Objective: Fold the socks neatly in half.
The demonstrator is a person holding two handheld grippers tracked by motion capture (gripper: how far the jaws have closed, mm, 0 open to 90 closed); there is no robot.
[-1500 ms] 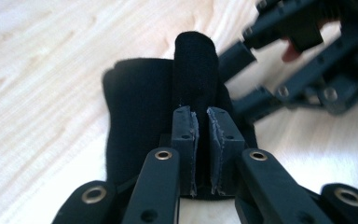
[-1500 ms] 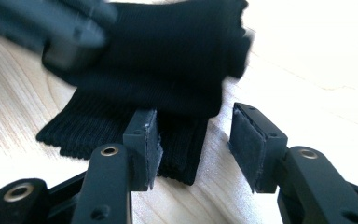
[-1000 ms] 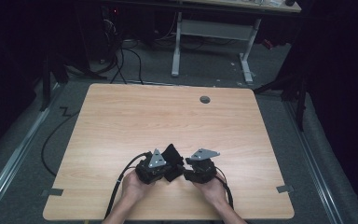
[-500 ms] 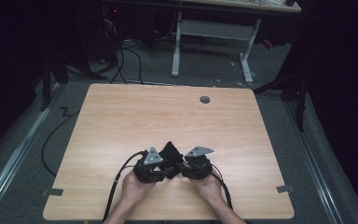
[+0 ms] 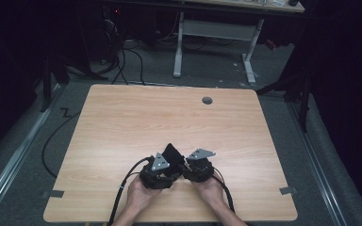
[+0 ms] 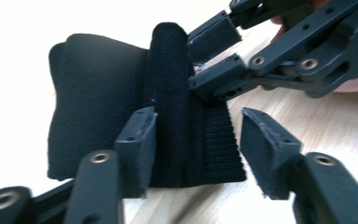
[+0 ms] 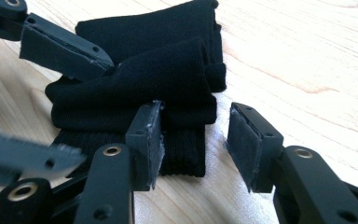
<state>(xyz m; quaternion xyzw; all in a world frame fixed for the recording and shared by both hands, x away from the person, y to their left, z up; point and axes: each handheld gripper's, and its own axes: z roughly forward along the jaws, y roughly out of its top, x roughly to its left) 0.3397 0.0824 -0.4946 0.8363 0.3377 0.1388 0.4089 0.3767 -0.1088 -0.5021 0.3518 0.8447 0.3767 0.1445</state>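
Near the desk (image 5: 122,117) front edge, one black cloth (image 5: 172,153), folded, with bare wood open all around. Two tools: left tool (image 6: 196,135) spread wide about the cloth's ribbed end, right tool (image 7: 193,135) likewise wide beside the cloth. Since a second ago, both drawn slightly closer to the front edge.

tables: one wooden table (image 5: 122,122)
black knit cloths: one, folded (image 5: 172,153) (image 6: 98,102) (image 7: 168,70)
grippers: two, a left gripper (image 5: 169,167) and a right gripper (image 5: 187,165)
hands: two, a left hand (image 5: 139,195) and a right hand (image 5: 209,190)
desks behind: one (image 5: 217,28)
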